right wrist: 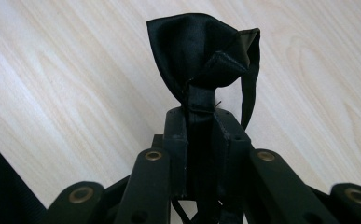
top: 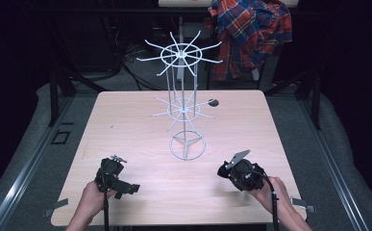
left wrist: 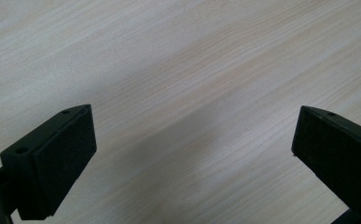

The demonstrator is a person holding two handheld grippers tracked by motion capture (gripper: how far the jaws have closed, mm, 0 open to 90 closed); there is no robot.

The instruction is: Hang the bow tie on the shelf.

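1. Now we hold two grippers low over a pale wooden table (top: 126, 120), one in each hand, with our forearms coming in from the near edge.
2. Our left gripper (top: 117, 179) sits near the table's front left. In the left gripper view its two black jaws stand wide apart, released, with bare wood grain between them and nothing held.
3. Our left hand (top: 91, 198) wraps the handle behind it, and a cable runs back along the forearm.
4. Our right gripper (top: 223, 171) is near the front right, well apart from the left one, with a grey three-cornered plate (top: 238, 157) on top.
5. In the right gripper view the jaws are clenched on a black satin bow tie (right wrist: 201, 51). They pinch it near its centre knot, one wing stands up above the jaw tips, and a thin strap hangs down at its right.
6. Our right hand (top: 275, 190) grips the handle behind it.
7. Between and beyond the grippers stands a white wire display rack (top: 183, 96). It has a ring base on the table, an upright stem, and two tiers of spoked hooks, all of them bare.
8. Just right of the rack's lower tier we see a small dark round spot (top: 213, 102) on the table; we cannot tell what it is.
9. Beyond the far edge a red, blue and yellow plaid shirt (top: 251, 33) hangs against the dark background.
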